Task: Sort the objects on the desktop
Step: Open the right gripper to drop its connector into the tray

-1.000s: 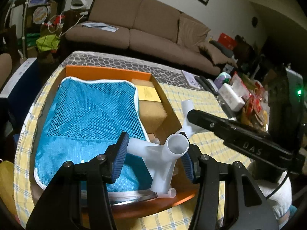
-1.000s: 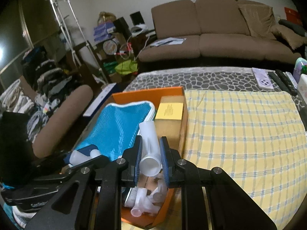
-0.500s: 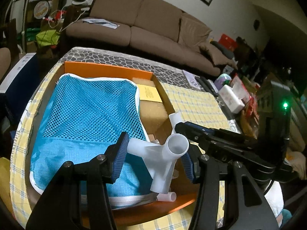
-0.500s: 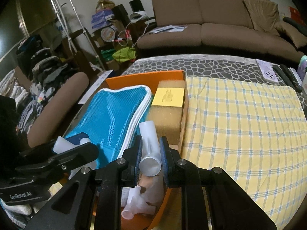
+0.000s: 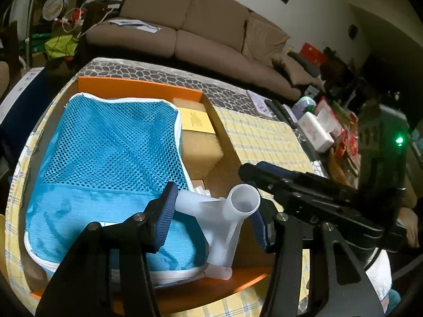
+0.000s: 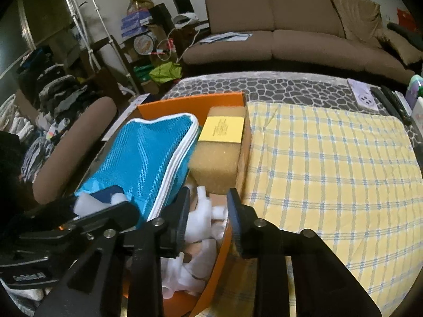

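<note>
My left gripper [image 5: 212, 220] pinches a white three-way plastic pipe connector [image 5: 224, 219] above the orange cardboard box [image 5: 137, 87], beside the blue mesh pouch [image 5: 111, 158]; my right gripper [image 6: 208, 211] has just been opening, jaws now spread with nothing between them, over the loose white fittings [image 6: 201, 227] in the box; I judge the connector light, stiff and slick, best gripped across one tube arm.
</note>
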The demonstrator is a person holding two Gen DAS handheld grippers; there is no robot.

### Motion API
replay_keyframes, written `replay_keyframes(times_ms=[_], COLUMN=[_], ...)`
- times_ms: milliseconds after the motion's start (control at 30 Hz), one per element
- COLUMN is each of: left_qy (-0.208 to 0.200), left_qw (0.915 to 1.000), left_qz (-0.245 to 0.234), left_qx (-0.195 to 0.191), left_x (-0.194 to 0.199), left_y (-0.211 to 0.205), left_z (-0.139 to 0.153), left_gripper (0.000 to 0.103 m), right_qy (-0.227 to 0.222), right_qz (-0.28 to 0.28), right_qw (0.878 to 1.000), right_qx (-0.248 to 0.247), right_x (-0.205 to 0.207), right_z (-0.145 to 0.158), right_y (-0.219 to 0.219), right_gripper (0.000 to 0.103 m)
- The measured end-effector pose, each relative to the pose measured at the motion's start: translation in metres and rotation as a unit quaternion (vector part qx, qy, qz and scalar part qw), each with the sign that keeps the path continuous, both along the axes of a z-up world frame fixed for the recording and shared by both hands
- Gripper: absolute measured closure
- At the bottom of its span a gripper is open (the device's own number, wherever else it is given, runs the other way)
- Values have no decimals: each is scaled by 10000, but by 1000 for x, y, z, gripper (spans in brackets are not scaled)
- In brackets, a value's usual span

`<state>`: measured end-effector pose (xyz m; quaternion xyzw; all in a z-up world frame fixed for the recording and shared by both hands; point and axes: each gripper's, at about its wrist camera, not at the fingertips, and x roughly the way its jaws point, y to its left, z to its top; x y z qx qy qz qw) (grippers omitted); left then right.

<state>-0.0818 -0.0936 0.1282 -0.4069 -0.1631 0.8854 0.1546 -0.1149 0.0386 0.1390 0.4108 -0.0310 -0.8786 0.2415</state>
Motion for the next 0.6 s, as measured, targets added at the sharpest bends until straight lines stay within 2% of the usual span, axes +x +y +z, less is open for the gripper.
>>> replay_keyframes(times_ms=[167,467,600], left_qy=[-65,-120,-144], left_qw=[10000,9997,9990], left_qz=[-50,-189,-273], left_qx=[-35,-134,-315], left_x=[-3,-1,0], left_y=[6,21,31], left_z=[-4,-9,-12], left_gripper=[54,54,53], right_qy=[18,55,52], right_qz=[-89,-152,-189], right_qw=[10000,9999,9998], right_qx=[-8,-49,-70], right_x=[1,1,1], right_z=[2,6,6], right_y=[8,18,22], right_gripper=[59,50,46])
